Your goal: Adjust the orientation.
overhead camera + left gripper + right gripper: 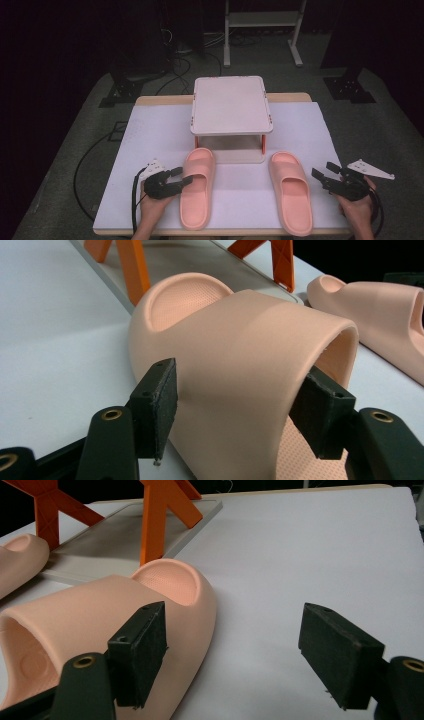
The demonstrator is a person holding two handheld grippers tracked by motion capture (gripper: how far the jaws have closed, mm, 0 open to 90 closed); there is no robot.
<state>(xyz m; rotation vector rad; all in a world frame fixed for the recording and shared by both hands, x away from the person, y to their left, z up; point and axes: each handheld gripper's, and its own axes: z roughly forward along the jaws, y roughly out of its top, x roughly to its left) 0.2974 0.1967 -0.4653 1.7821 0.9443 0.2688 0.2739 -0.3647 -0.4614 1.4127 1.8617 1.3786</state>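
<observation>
Left tongs (181,179) apart astride left slipper's strap (198,172); right tongs (326,171) apart beside right slipper (291,192).

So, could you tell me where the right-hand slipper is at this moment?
In the high view the right slipper lies flat on the white table cover, right of centre, in front of the small rack, with the open right gripper just beside its outer edge.

Both slippers, the left slipper (197,187) by my left hand-held gripper (181,178) and the right slipper (291,192), are plain salmon pink, with a fine dotted texture on the footbeds. My right hand-held gripper (326,171) is black like the left, with brass-coloured rivets. The tabletop (150,145) is covered in white. The stand (231,105) has a pale, perhaps pinkish-white top and orange legs (155,520). The floor (80,135) looks grey.
</observation>
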